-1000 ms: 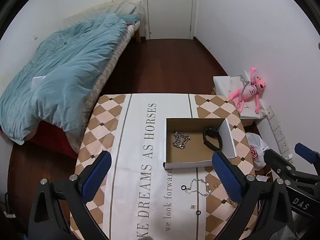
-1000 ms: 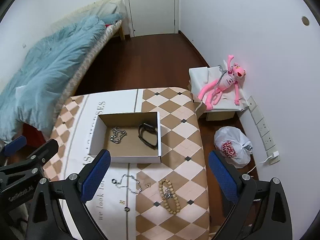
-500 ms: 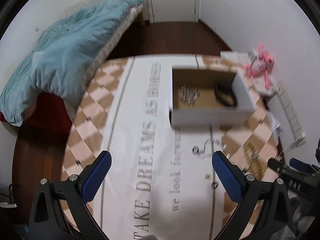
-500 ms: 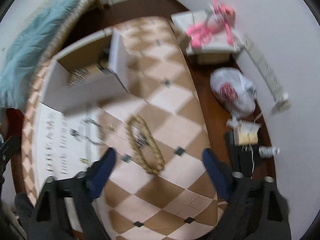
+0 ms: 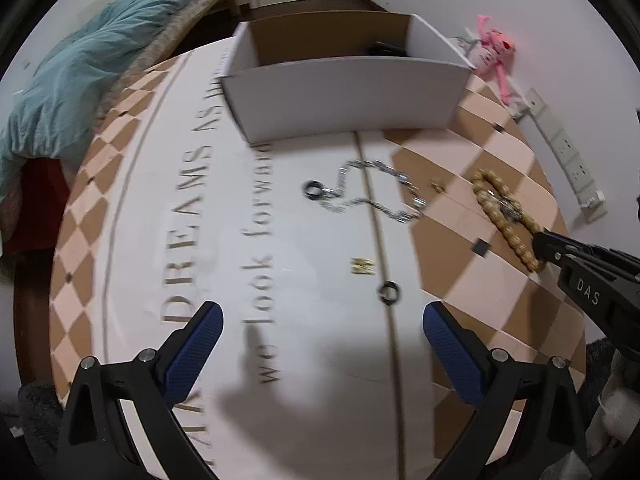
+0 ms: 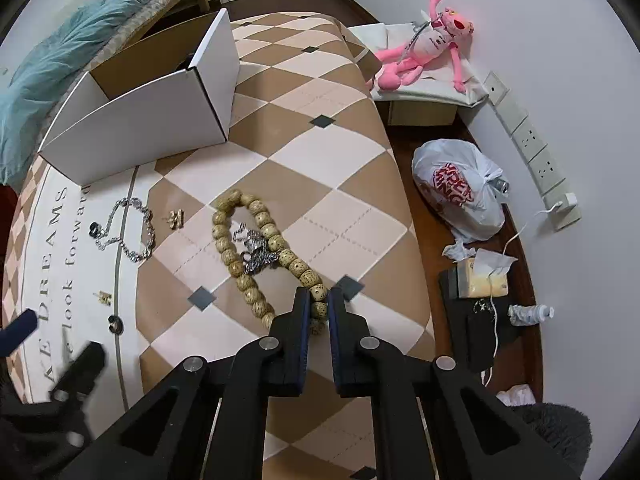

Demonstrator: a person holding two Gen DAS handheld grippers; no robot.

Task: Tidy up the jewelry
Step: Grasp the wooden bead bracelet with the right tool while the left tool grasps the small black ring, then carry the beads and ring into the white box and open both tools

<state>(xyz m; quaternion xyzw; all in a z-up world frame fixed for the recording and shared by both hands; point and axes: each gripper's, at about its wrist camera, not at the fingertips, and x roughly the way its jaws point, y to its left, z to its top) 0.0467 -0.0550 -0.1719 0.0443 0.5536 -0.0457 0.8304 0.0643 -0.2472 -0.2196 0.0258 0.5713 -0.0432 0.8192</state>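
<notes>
A wooden bead bracelet [image 6: 256, 252] lies on the checked tablecloth, with a small silver chain [image 6: 256, 250] inside its loop. My right gripper [image 6: 319, 300] is shut on the bracelet's near beads; it shows at the right of the left wrist view [image 5: 538, 246]. A silver chain necklace [image 5: 372, 192] with a black ring [image 5: 313, 189], a gold clasp [image 5: 362, 266] and a second black ring [image 5: 389, 293] lie in front of my left gripper [image 5: 320, 332], which is open and empty above the cloth. A white cardboard box [image 5: 344, 92] stands behind; a black band [image 5: 384, 47] shows inside.
The table's right edge [image 6: 404, 208] drops to a wooden floor with a white plastic bag [image 6: 456, 196], a tissue box [image 6: 484, 280] and a small bottle [image 6: 532, 314]. A pink plush toy [image 6: 424, 48] lies by the wall. A bed with a teal duvet [image 5: 80, 80] is at the left.
Both grippers dropped low toward the table. My right gripper went from wide open to shut on the bead bracelet. The left gripper came closer to the chain and rings and stayed open.
</notes>
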